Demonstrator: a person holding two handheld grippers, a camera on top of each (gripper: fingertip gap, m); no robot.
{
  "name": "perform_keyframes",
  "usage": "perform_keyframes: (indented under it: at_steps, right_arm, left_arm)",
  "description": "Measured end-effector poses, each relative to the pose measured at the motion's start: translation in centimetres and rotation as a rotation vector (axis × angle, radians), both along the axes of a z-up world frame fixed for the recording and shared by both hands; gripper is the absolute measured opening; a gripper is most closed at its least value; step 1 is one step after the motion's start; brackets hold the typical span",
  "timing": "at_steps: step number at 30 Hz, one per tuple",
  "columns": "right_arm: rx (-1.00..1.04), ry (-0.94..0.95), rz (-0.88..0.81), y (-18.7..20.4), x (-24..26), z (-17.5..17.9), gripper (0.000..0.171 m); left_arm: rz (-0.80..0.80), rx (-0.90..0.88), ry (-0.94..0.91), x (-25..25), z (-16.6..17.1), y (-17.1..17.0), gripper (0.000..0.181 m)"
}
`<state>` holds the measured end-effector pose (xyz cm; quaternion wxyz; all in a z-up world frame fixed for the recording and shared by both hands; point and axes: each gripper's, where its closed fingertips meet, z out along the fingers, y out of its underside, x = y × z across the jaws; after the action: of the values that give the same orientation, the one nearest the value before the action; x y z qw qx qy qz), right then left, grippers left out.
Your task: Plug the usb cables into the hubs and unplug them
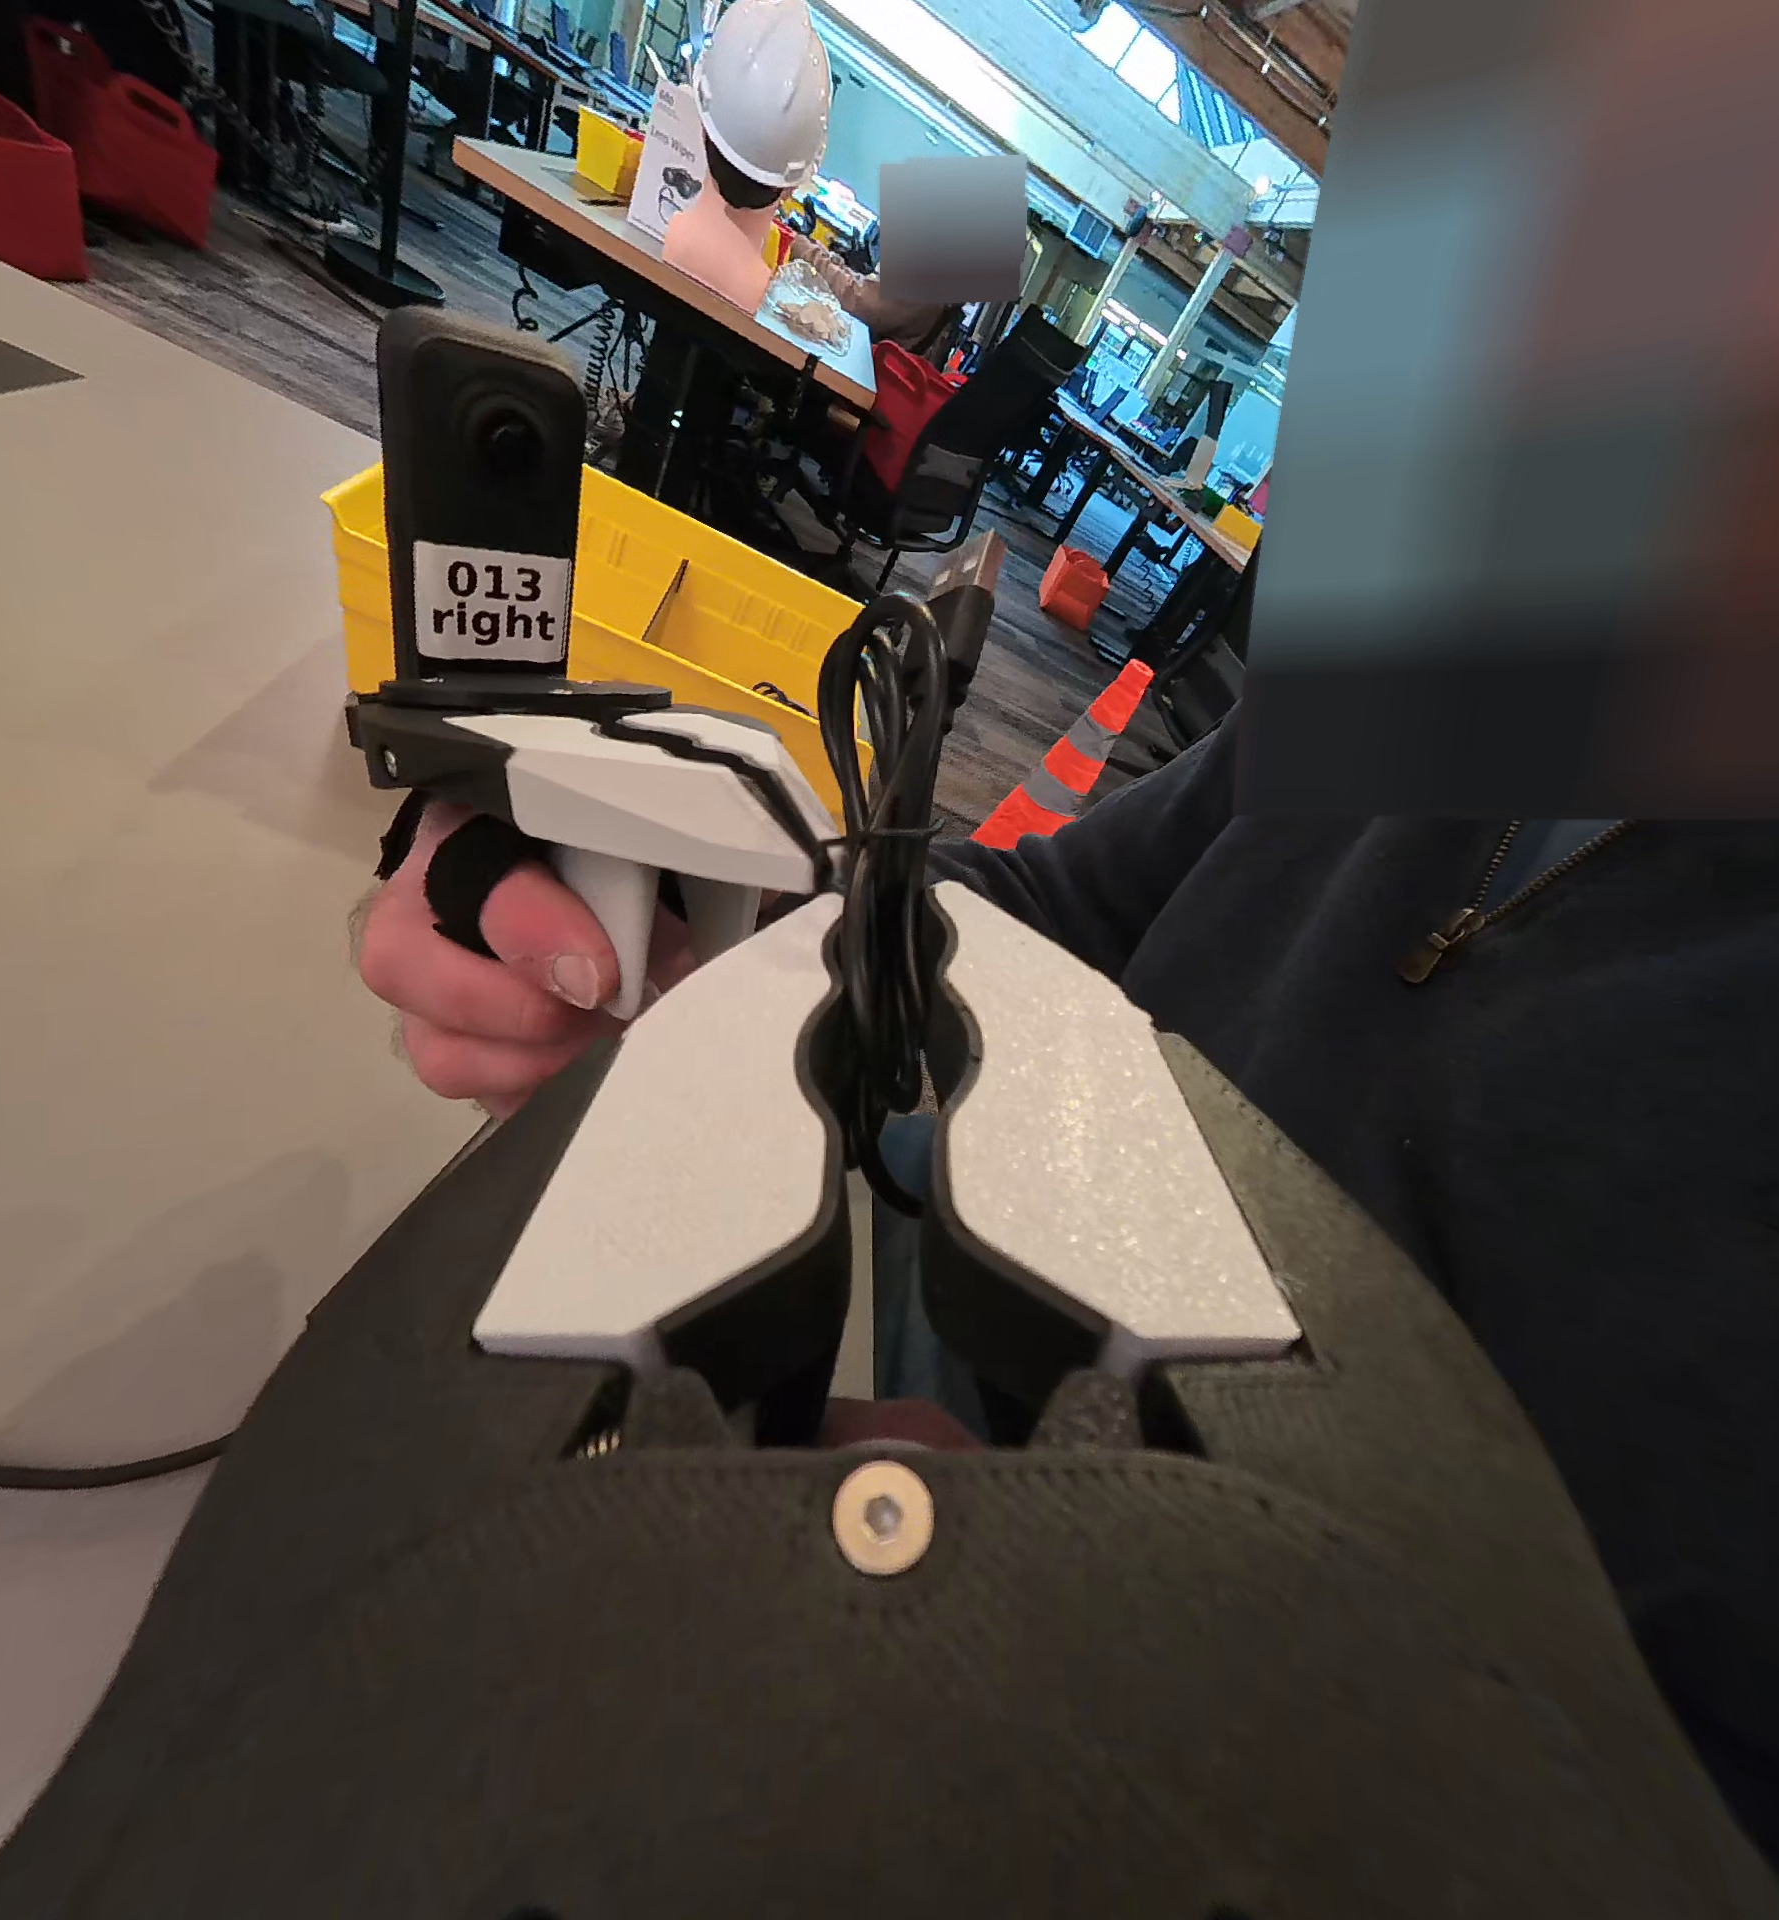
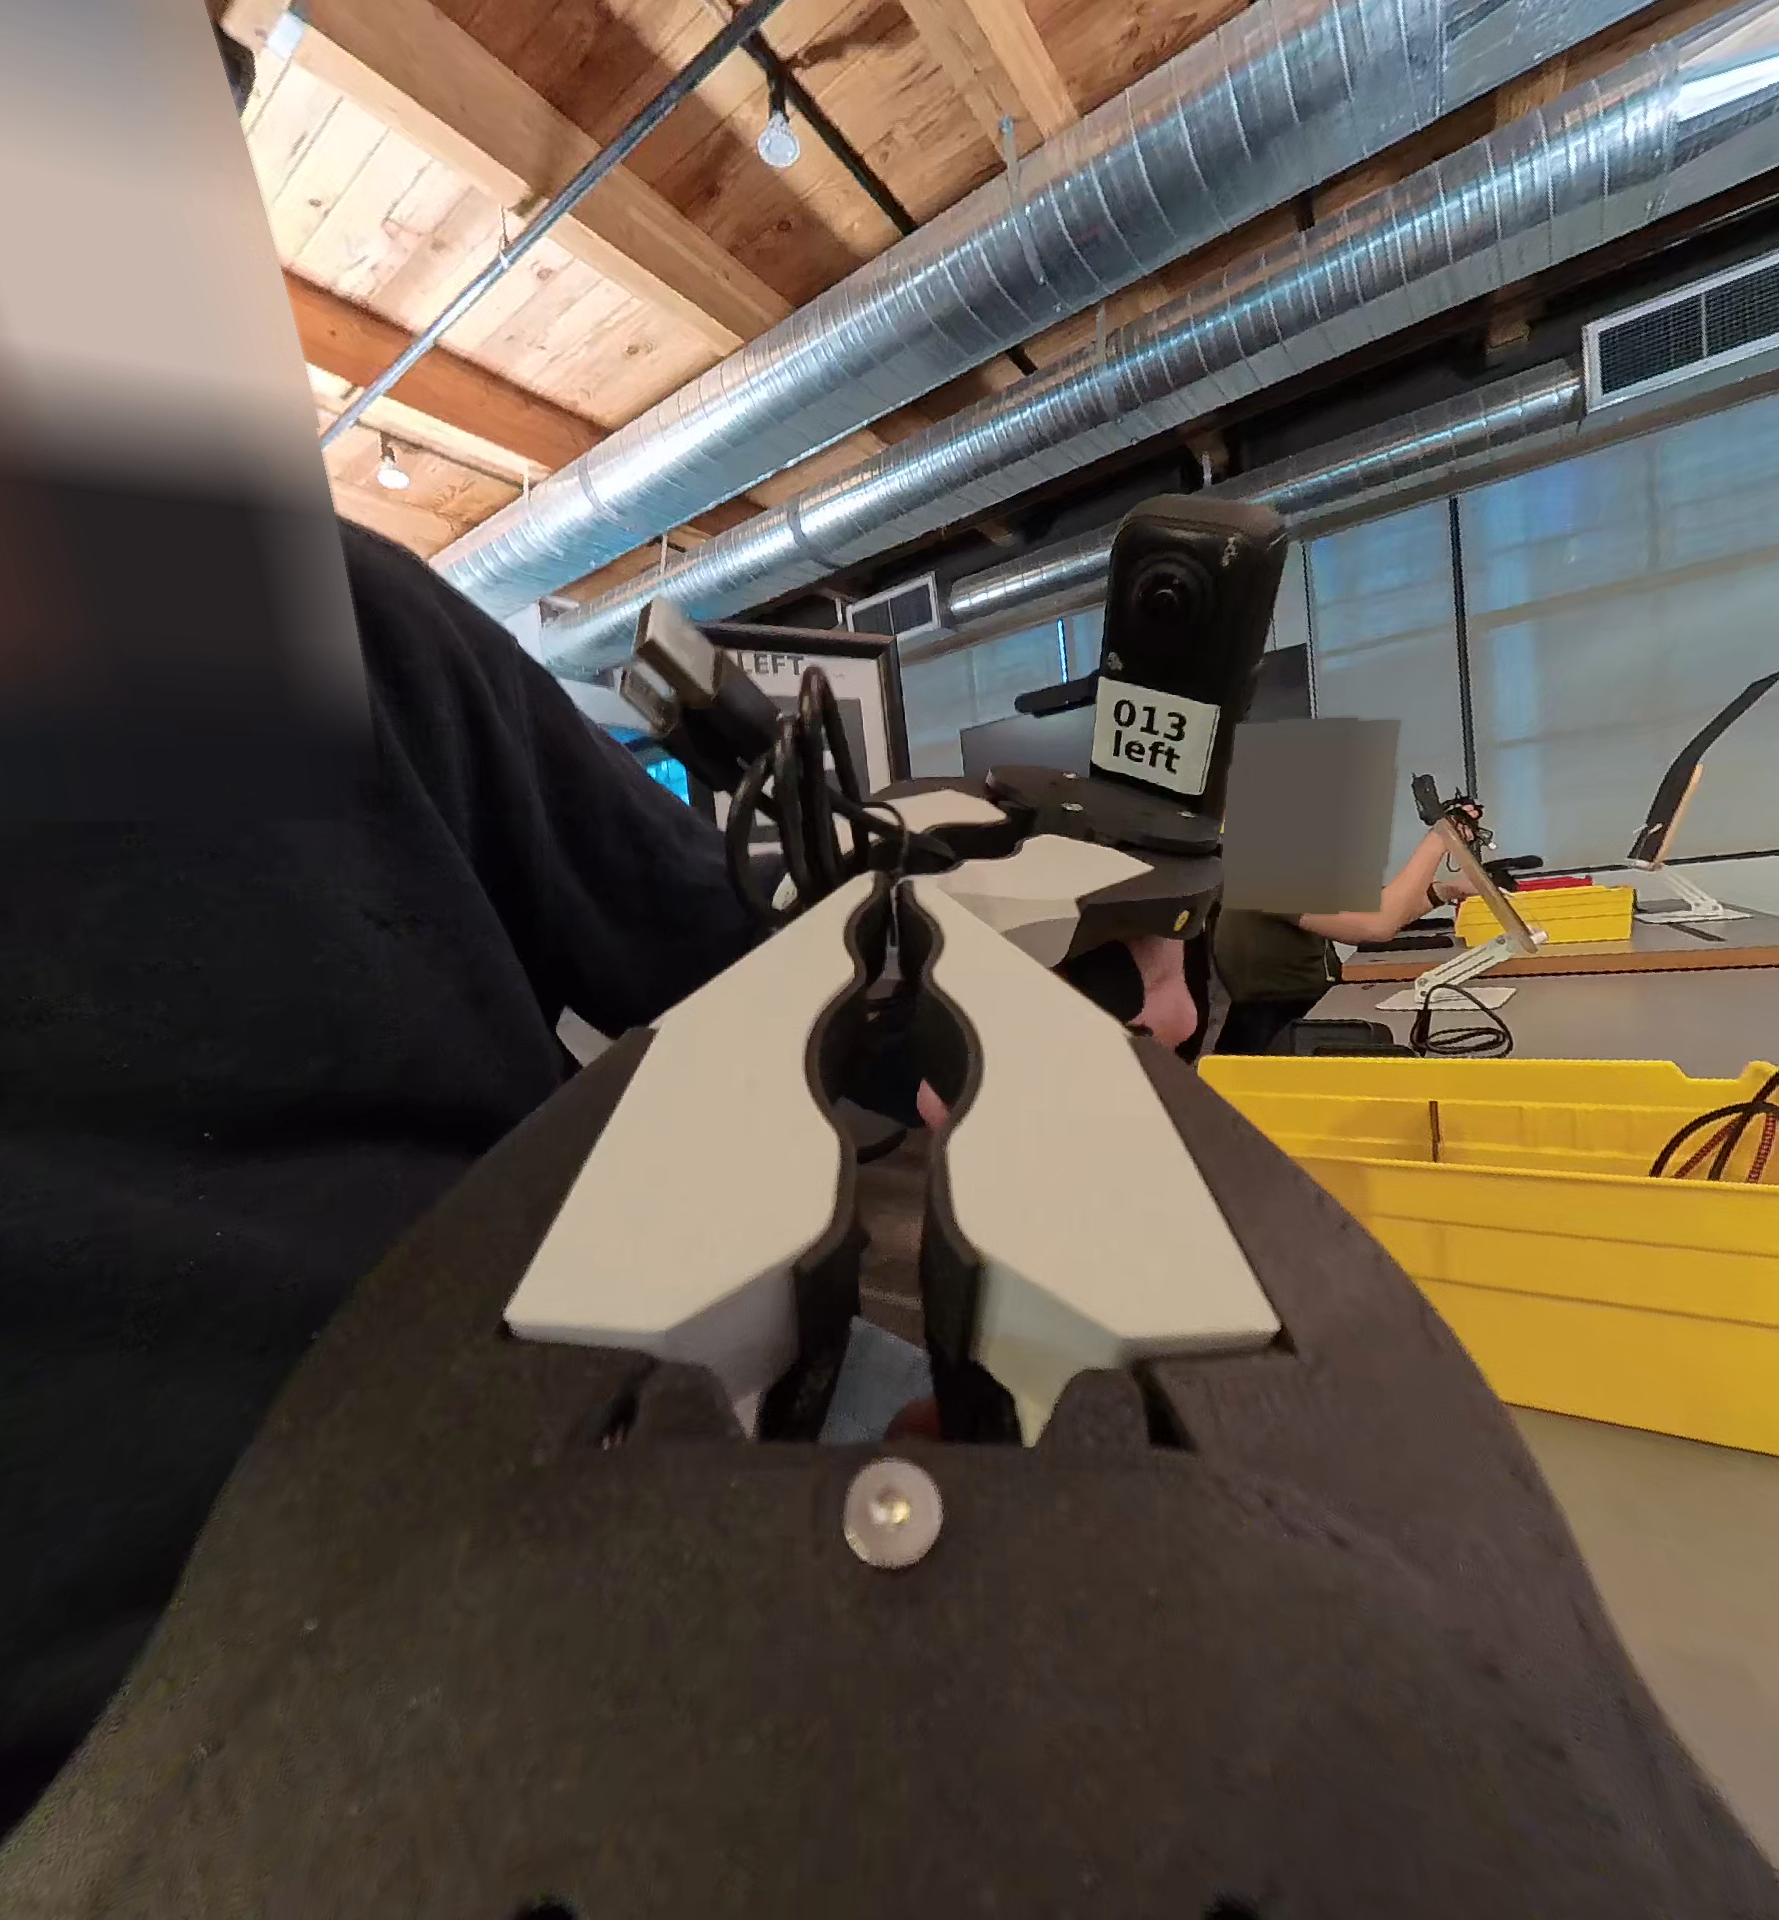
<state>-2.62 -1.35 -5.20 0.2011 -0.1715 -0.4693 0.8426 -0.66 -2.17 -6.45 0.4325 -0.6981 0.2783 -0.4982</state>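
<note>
A coiled black USB cable (image 1: 880, 727) bound by a thin twist tie (image 1: 880, 831) is held upright in the air, its USB-A plug (image 1: 973, 577) pointing up. My left gripper (image 1: 887, 906) is shut on the coil's lower part. My right gripper (image 1: 825, 857) comes in from the left, its tips closed at the twist tie. In the right wrist view, my right gripper (image 2: 890, 885) is shut on the thin tie, with the left gripper (image 2: 911, 831), the coil (image 2: 797, 800) and the plug (image 2: 672, 660) just beyond. No hub is in view.
A yellow divided bin (image 1: 636, 582) stands on the pale table (image 1: 85, 883) behind the grippers; in the right wrist view the bin (image 2: 1487, 1247) holds a braided cable (image 2: 1737, 1122). The person's dark jacket (image 1: 1487, 1143) is close on the right. An orange cone (image 1: 1072, 758) stands on the floor. My left and right fingertips are right by each other.
</note>
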Motion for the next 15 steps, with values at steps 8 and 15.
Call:
perform_keyframes:
  at_steps: [8,15]
  right_arm:
    - [-0.001,-0.005,0.063,-0.5,0.3,0.0,0.0]
    - [-0.003,-0.027,0.083,-0.8,0.1,-0.3,0.005]
  left_arm:
    - [-0.035,-0.018,0.016,0.3,-0.4,-0.4,0.009]
    - [-0.042,-0.024,0.01,0.3,-0.6,-0.6,0.009]
